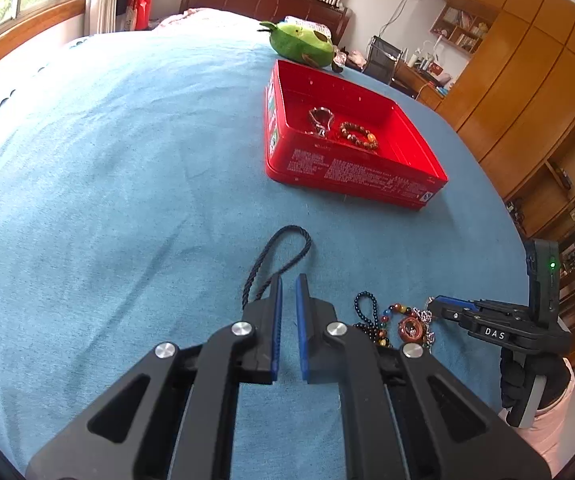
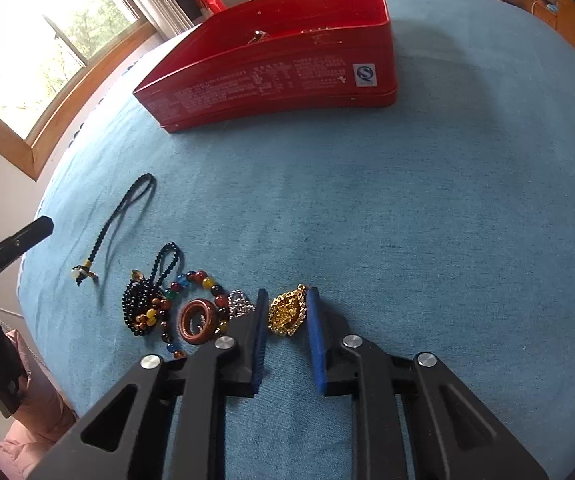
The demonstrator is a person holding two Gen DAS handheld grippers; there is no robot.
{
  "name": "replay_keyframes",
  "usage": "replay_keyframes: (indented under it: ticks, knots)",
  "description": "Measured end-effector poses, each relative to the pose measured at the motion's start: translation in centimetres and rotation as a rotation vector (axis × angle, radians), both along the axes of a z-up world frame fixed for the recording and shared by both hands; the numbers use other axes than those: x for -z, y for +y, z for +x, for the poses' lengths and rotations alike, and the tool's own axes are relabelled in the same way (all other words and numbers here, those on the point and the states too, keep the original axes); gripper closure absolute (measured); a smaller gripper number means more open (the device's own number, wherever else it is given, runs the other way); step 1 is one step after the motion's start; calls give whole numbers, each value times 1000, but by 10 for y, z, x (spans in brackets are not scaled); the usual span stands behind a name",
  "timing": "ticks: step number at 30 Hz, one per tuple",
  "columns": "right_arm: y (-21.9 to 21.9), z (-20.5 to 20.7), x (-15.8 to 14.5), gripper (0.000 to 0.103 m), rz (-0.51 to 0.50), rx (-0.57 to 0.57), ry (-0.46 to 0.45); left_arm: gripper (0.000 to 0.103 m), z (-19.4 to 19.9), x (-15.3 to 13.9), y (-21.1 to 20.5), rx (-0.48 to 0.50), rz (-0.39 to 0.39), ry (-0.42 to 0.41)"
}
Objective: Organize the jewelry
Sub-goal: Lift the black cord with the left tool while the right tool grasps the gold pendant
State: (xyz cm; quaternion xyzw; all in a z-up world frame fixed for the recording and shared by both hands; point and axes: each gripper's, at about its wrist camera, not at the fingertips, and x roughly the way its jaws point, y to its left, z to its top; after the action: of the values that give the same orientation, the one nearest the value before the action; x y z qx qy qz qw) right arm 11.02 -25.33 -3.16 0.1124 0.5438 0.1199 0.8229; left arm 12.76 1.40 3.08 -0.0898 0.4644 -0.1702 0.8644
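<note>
A red tin box [image 1: 367, 184] sits on the blue cloth and holds a clear ring charm [image 1: 320, 120] and a brown bead bracelet [image 1: 359, 136]; it also shows in the right wrist view [image 2: 271, 76]. My right gripper [image 2: 287, 292] is open, its jaws on either side of a gold pendant [image 2: 287, 312] on the cloth. To its left lie a silver chain [image 2: 240, 303], a brown ring [image 2: 199, 322], coloured beads [image 2: 195, 280] and black beads [image 2: 143, 300]. My left gripper [image 1: 289, 280] is narrowly open and empty, over a dark cord [image 1: 279, 256].
A green plush toy [image 1: 301, 44] lies beyond the box. The blue cloth [image 1: 127, 160] covers a bed; its edge runs close on the right in the left wrist view. Wooden wardrobes [image 1: 527, 80] stand at the right, a window [image 2: 47, 48] at the left.
</note>
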Motion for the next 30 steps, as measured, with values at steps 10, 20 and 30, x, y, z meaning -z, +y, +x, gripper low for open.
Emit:
replay_keyframes:
  ticks: [10, 20, 30]
  knots:
    - [0, -2, 0, 87, -6, -4, -4, 82, 15, 40, -17, 29, 117, 121]
    - [-1, 2, 1, 87, 7, -5, 3, 62, 15, 63, -43, 95, 190, 186]
    - [-2, 4, 2, 87, 22, -3, 0, 95, 15, 69, -39, 84, 146, 213]
